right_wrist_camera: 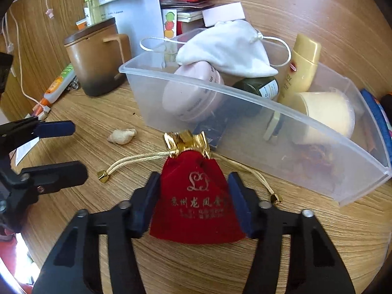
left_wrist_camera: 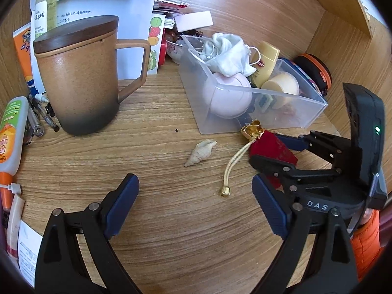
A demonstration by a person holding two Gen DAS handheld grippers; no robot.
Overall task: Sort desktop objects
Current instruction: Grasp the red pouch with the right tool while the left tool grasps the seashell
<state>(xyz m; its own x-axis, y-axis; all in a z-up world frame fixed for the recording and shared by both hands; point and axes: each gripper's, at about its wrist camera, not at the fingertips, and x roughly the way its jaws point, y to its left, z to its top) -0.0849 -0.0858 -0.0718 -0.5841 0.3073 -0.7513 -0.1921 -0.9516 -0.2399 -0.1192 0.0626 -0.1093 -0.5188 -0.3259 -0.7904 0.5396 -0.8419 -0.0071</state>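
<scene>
A red velvet drawstring pouch [right_wrist_camera: 196, 198] with a gold top lies on the wooden desk just in front of the clear plastic bin [right_wrist_camera: 269, 112]. My right gripper [right_wrist_camera: 193, 186] has its two pads against the pouch's sides, shut on it; it also shows in the left wrist view [left_wrist_camera: 272, 154] beside the bin [left_wrist_camera: 257, 93]. My left gripper [left_wrist_camera: 196, 191] is open and empty above bare desk. A small pale seashell [left_wrist_camera: 199, 152] lies just ahead of it, also seen in the right wrist view [right_wrist_camera: 122, 136].
A brown lidded mug [left_wrist_camera: 83, 78] stands at the left with pens and a tube [left_wrist_camera: 12, 132] beside it. The bin holds a white pouch [left_wrist_camera: 225, 51], a pink case, a yellow bottle [right_wrist_camera: 300, 66] and jars. Papers and cards are stacked behind.
</scene>
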